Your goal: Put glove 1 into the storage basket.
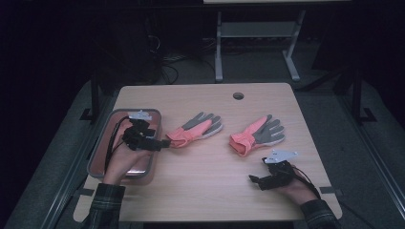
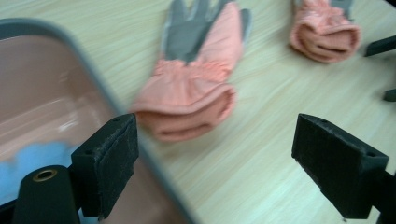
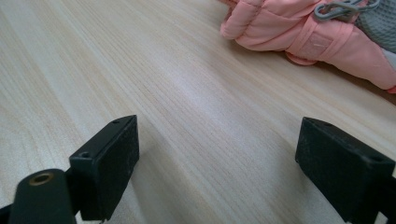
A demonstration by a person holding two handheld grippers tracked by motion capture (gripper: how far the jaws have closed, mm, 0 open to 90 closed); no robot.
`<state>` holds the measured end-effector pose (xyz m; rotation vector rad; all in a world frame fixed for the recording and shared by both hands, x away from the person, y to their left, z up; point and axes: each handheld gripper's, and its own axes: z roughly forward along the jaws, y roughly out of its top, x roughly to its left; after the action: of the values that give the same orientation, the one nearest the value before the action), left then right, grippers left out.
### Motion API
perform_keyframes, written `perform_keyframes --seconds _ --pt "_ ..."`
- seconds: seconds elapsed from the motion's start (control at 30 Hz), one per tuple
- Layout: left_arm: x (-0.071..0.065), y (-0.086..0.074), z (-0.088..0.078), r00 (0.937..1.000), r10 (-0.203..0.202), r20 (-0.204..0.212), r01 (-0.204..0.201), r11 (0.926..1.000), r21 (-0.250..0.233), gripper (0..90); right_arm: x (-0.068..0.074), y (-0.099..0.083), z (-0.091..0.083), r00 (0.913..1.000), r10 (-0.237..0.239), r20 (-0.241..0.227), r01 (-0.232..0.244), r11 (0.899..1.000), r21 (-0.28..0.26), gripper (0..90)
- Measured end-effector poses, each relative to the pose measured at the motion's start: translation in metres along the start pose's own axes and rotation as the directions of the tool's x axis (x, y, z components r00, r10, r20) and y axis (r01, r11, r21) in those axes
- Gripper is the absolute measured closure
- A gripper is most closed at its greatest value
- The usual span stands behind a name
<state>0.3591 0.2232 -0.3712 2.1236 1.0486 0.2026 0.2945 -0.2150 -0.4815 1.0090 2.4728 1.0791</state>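
Note:
Two pink-and-grey gloves lie on the wooden table. The left glove [image 1: 195,130] [image 2: 194,88] points its cuff toward my left gripper [image 1: 161,143] [image 2: 217,158], which hovers over the right rim of a pink tray [image 1: 109,125] [image 2: 46,98], open and empty, the cuff just ahead of its jaws. The right glove [image 1: 258,133] [image 2: 324,30] [image 3: 317,35] lies at centre right, cuff toward the front. My right gripper [image 1: 255,180] [image 3: 217,172] rests low near the front right of the table, open, with bare wood between its jaws and the glove's cuff beyond them.
The tray has a grey rim and holds something light blue [image 2: 32,156] at its near end. A round cable hole [image 1: 238,95] sits near the table's far edge. Beyond the table stand the legs of a metal frame [image 1: 218,52] on dark floor.

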Motion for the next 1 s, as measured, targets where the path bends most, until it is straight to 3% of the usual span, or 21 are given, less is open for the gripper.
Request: perform_keyframes --seconds 0.37,0.43,0.57,0.8,1.0 --pt "-0.043 0.001 0.023 0.9983 0.046 0.034 -0.046 0.9989 -0.009 14.5 0.000 0.000 0.000 1.0000 0.006 0.004 -0.006 1.000 0.000 13.6" --pt "-0.052 -0.002 0.028 0.9968 0.070 0.040 -0.070 0.9975 0.005 14.5 0.000 0.000 0.000 0.9999 0.008 0.007 -0.008 1.000 -0.002 13.6" --pt "-0.066 -0.013 0.038 0.9951 0.088 0.046 -0.089 0.9958 0.022 14.5 0.002 -0.003 -0.003 0.9999 0.011 0.012 -0.011 1.000 -0.003 13.5" --pt "-0.087 -0.031 0.051 0.9925 0.117 0.035 -0.117 0.9931 -0.004 14.5 0.003 -0.004 -0.004 0.9999 0.012 0.011 -0.012 1.000 -0.003 13.5" --pt "-0.095 -0.046 0.070 0.9875 0.149 0.051 -0.151 0.9881 0.033 14.5 0.003 -0.004 -0.004 0.9999 0.010 0.007 -0.010 1.000 -0.003 13.5"
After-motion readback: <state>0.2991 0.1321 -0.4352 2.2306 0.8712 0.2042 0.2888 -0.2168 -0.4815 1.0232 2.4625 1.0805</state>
